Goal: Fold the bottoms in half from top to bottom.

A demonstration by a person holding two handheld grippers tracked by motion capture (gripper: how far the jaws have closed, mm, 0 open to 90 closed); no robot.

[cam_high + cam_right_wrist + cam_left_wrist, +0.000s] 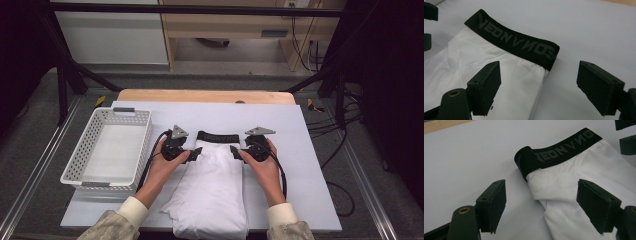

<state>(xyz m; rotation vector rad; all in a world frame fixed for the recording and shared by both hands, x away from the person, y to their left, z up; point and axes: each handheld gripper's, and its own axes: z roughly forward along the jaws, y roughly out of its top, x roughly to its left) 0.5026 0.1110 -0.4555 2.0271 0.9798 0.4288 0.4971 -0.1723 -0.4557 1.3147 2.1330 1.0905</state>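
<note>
Both the left gripper point(196, 154) and the right gripper point(234, 152) stand spread and empty, one at each side edge of the white underwear point(216, 185) just below its black waistband point(217, 136), seemingly placed to pinch both edges together for a fold.

From my end the white garment point(214, 187) looks like smooth, slightly shiny stretch cloth, with a matt black woven elastic waistband point(556, 152) carrying duller grey lettering. The basket point(107, 149) on the left is perforated white plastic. The mat point(300, 165) looks matt and paper-smooth; the far table edge point(205, 96) is bare wood.
</note>
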